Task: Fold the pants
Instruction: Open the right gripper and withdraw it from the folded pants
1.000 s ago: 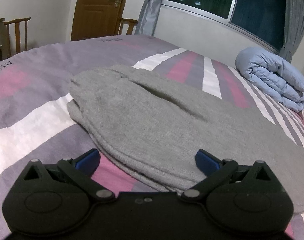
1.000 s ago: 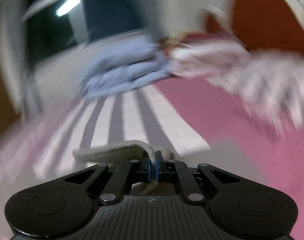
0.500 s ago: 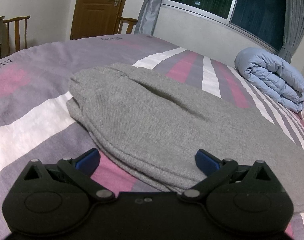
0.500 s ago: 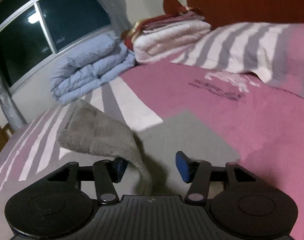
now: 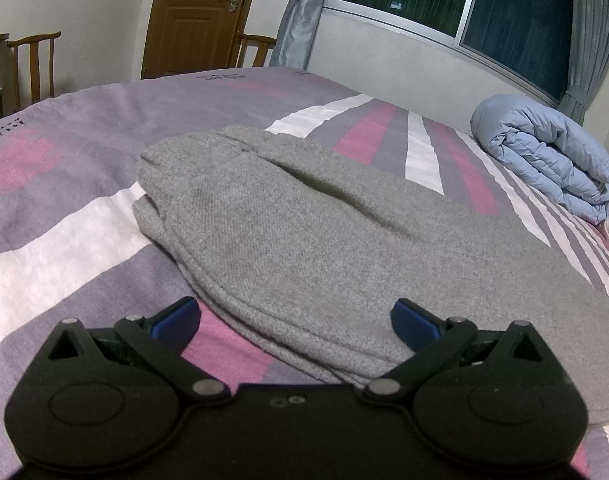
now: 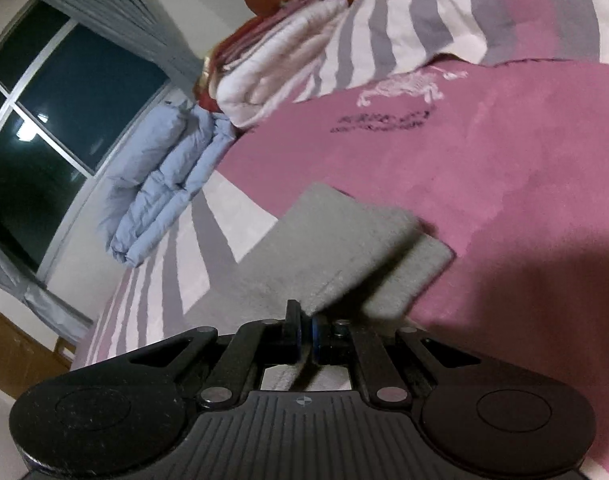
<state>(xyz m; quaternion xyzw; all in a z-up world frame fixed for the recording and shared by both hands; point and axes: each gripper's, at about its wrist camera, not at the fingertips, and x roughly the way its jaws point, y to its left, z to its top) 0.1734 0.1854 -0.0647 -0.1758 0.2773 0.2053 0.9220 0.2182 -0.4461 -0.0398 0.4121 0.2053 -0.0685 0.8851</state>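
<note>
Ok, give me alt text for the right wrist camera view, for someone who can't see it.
The right gripper is shut on the edge of the grey pants, whose leg ends lie flat on a pink and striped bedspread. The view is tilted; a folded blue duvet lies under a dark window.

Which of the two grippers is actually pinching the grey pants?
The right gripper: its jaws have just closed on an edge of the grey pants. The left gripper is wide open above them.
</note>
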